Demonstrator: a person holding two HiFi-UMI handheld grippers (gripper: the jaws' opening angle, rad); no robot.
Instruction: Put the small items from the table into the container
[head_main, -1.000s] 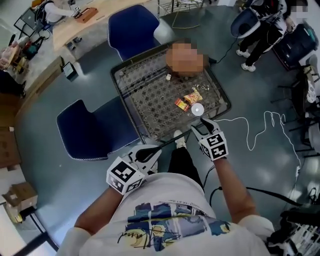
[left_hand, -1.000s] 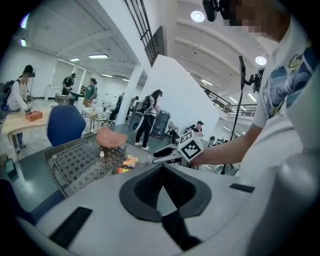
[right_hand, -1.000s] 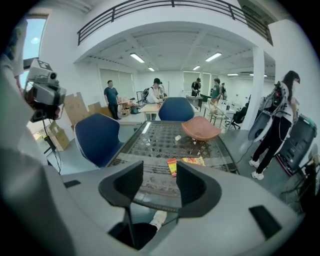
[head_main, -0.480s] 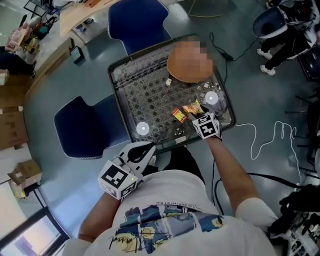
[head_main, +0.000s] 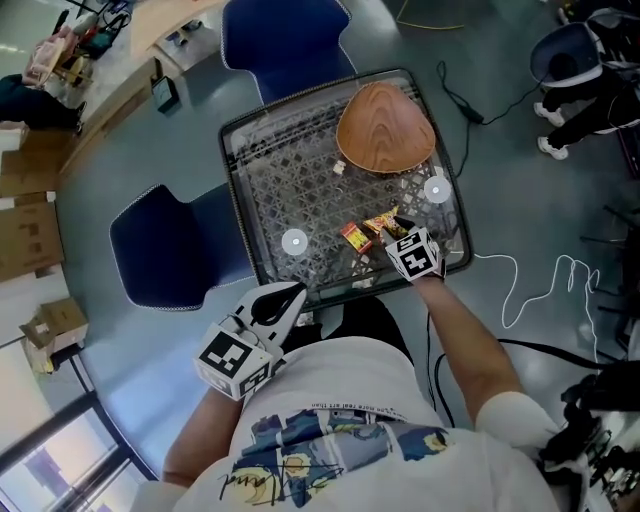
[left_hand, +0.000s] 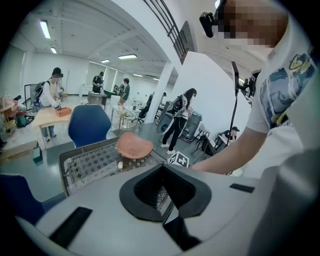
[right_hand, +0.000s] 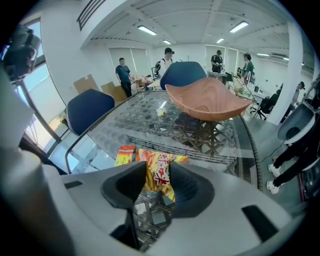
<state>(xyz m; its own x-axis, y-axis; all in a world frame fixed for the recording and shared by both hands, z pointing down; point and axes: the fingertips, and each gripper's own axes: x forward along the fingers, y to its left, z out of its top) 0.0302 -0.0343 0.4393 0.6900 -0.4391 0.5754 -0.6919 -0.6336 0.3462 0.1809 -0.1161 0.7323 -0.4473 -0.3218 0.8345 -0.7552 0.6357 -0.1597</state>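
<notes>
- The right gripper (head_main: 402, 232) is down on the near right part of the glass-topped table (head_main: 236, 190), pointing steeply downward from the person's outstretched forearm.
- Its jaws stand part-way apart and are closing. A yellow-and-red snack packet (right_hand: 161, 172) lies flat on the glass between the two pads. From where I stand I can't say the pads are pressing on it yet.
- Just beside that packet, on its left, lies an orange-red packet (head_main: 355, 236), also flat on the glass and outside the jaws.
- A small pale item (head_main: 338, 170) sits further up the table, near the middle and close to the bowl's edge.
- The wooden bowl (head_main: 385, 125), the container here, stands at the far right corner of the table, well apart from the two packets.
- The left gripper (head_main: 292, 296) hangs off the table, just short of its near edge and close to the person's body. Its jaws look drawn together with nothing between them.
- Two blue chairs stand by the table, one (head_main: 170, 245) at its left side and one (head_main: 285, 40) at its far end.
- A thin white cable (head_main: 540, 285) trails in loops over the grey floor to the right.
</notes>
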